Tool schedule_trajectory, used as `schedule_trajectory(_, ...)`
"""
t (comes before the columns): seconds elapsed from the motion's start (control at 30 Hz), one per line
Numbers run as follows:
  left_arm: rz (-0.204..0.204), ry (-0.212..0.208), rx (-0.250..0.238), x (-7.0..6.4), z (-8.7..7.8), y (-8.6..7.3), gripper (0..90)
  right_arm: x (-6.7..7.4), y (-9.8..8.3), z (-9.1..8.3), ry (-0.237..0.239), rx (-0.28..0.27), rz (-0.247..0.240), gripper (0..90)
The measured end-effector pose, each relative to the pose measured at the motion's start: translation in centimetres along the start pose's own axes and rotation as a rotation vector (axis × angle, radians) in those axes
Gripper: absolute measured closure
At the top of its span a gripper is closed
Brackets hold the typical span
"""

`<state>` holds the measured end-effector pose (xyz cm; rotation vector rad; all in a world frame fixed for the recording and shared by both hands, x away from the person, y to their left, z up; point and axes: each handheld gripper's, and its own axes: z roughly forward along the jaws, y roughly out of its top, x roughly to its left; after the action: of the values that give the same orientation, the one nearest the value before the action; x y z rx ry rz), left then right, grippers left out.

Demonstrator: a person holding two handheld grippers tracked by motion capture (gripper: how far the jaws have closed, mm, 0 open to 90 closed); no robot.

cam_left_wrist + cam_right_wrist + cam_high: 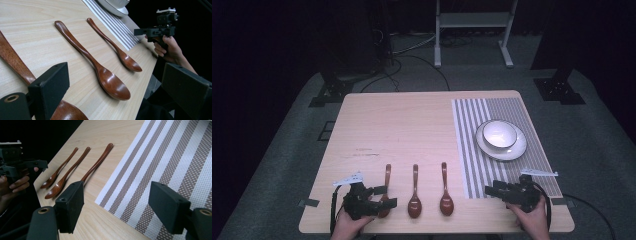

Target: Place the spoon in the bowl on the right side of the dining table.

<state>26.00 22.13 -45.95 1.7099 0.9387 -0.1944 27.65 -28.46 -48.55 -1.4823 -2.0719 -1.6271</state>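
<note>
- Nearest the high camera, the left tongs (384, 196) sit at the near edge of the surface (412, 125), jaws spread wide, over the bowl of the left spoon (386, 181) without closing on it.
- Right tongs (493, 190) hover at the near right corner over the striped placemat (472, 150), jaws gaping with nothing between them.
- Three brown wooden spoons lie side by side near the front edge: left spoon, middle spoon (414, 200) and right spoon (446, 192).
- Each spoon's long axis runs front to back, bowl toward the person and handle pointing to the far edge; they lie roughly parallel and apart from one another.
- Right spoon lies just beside the placemat's left edge.
- On the far part of the placemat a white bowl (499, 134) stands on a white plate (517, 149); the bowl looks empty.
- No writing can be read.
</note>
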Motion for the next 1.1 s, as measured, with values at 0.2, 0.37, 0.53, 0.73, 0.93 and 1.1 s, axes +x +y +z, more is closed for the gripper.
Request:
schedule_trajectory(0.2, -0.001, -0.004, 0.003, -0.1, 0.2, 0.0, 6.6, 0.2, 0.4, 0.1, 0.004, 0.002, 0.0, 27.4)
schedule_trajectory(0.37, 0.003, -0.012, -0.003, -0.3, 0.2, 0.0, 6.6, 0.5, 0.6, 0.2, 0.001, 0.004, -0.008, 27.4)
schedule_trajectory(0.53, 0.001, -0.023, 0.008, -0.6, 0.4, 0.0, 6.6, 0.8, 1.1, 0.7, -0.001, 0.023, -0.018, 27.4)
schedule_trajectory(0.73, -0.001, -0.026, 0.012, -0.6, 0.5, -0.1, 6.6, 1.1, 1.6, 1.4, 0.009, 0.047, -0.021, 27.4)
schedule_trajectory(0.93, 0.001, -0.039, 0.028, -1.0, 1.2, -0.1, 6.7, 1.7, 2.4, 2.1, 0.021, 0.063, -0.039, 27.4)
schedule_trajectory(1.1, 0.002, -0.043, 0.043, -1.1, 1.5, -0.2, 6.6, 2.0, 2.8, 2.6, 0.028, 0.073, -0.044, 27.4)
